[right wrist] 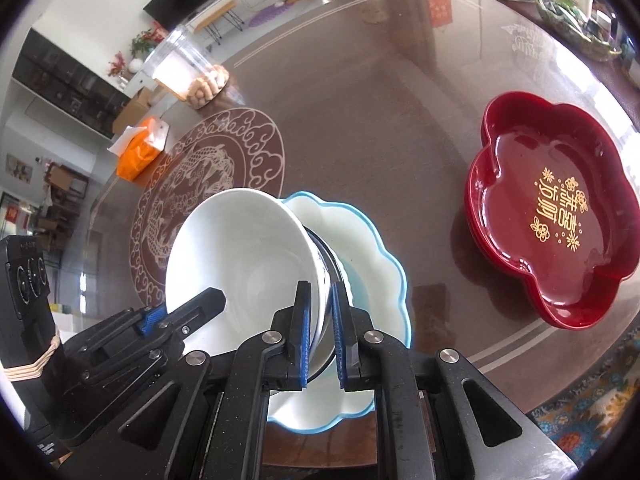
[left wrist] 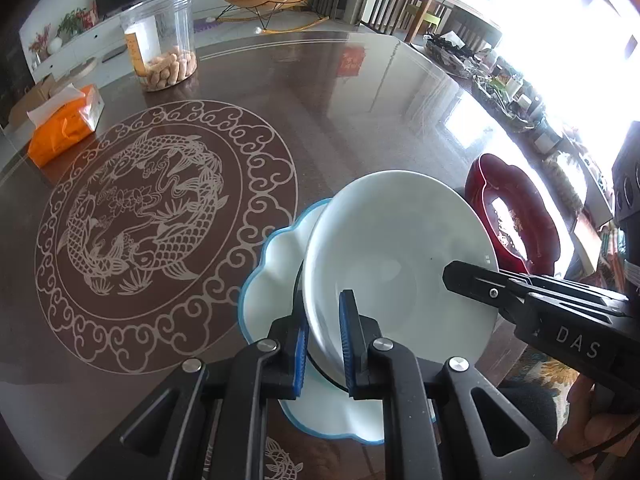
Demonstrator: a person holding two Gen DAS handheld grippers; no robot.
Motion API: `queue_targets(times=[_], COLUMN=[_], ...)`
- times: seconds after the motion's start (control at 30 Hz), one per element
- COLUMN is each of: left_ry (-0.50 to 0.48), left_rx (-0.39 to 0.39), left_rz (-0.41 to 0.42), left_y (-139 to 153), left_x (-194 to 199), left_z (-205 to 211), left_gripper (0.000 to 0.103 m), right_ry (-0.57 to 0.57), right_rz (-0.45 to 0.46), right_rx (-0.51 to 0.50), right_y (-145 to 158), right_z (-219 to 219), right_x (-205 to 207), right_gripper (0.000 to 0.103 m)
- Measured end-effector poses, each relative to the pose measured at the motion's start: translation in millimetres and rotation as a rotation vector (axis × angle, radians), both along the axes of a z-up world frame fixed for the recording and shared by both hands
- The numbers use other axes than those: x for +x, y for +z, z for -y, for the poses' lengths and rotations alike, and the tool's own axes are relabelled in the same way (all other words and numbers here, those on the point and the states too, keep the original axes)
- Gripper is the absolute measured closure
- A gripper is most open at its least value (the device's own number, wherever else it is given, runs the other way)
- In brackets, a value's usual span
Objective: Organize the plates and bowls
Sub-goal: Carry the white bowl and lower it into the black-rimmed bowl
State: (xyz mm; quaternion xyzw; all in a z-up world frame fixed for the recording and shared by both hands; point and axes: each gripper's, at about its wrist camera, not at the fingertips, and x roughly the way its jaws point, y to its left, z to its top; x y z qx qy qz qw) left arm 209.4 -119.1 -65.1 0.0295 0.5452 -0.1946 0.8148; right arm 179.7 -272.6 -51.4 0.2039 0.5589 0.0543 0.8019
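A white bowl [left wrist: 400, 256] is held tilted above a white scalloped plate with a blue rim [left wrist: 272, 280] on the brown table. My left gripper [left wrist: 325, 344] is shut on the bowl's near rim. My right gripper [right wrist: 320, 336] is shut on the opposite rim of the same bowl [right wrist: 240, 264], over the blue-rimmed plate [right wrist: 372, 256]. Each gripper shows in the other's view: the right one [left wrist: 472, 280] and the left one [right wrist: 200, 308]. A stack of red flower-shaped plates [right wrist: 560, 200] sits to the right, also seen in the left wrist view [left wrist: 516, 216].
A clear jar of peanuts [left wrist: 160, 40] and an orange tissue pack [left wrist: 64, 124] stand at the far left of the table. A fish medallion [left wrist: 160, 232] is printed on the tabletop. Cluttered baskets [left wrist: 500, 80] line the far right edge.
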Motion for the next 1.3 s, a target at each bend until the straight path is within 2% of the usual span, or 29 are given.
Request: queue_targets(times=[0.13, 0.23, 0.37, 0.53, 0.7, 0.93, 1.03, 1.2, 1.27, 1.3], left_ry=[-0.043, -0.056, -0.068, -0.029, -0.018, 0.098, 0.127, 0.130, 0.138, 0.142], left_rx=[0.119, 0.159, 0.140, 0.095, 0.062, -0.040, -0.075, -0.072, -0.078, -0.079], left_rz=[0.072, 0.079, 0.053, 0.063, 0.033, 0.071, 0.075, 0.058, 0.045, 0.039], left_y=[1, -2, -2, 18, 16, 31, 34, 24, 18, 15], left_x=[-9, -12, -9, 0, -1, -17, -22, -25, -27, -27], left_z=[12, 12, 7, -10, -20, -56, -68, -73, -75, -76], left_gripper=[0.089, 0.088, 0.088, 0.087, 0.087, 0.087, 0.087, 0.087, 0.087, 0.087], right_ry=[0.027, 0.057, 0.060, 0.066, 0.076, 0.095, 0.121, 0.105, 0.078, 0.067], right_rz=[0.012, 0.003, 0.015, 0.023, 0.023, -0.023, -0.034, -0.053, -0.060, -0.056], right_rx=[-0.047, -0.091, -0.110, -0.134, -0.136, -0.123, -0.148, -0.139, -0.101, -0.086], right_y=[0, -6, -8, -7, -8, -8, -7, -7, -6, -6], right_z=[-5, -14, -16, -17, -20, -22, -27, -29, -27, -26], right_x=[-4, -9, -13, -12, -7, 6, 9, 10, 9, 8], right_gripper=[0.093, 0.093, 0.093, 0.094, 0.094, 0.092, 0.089, 0.082, 0.070, 0.067])
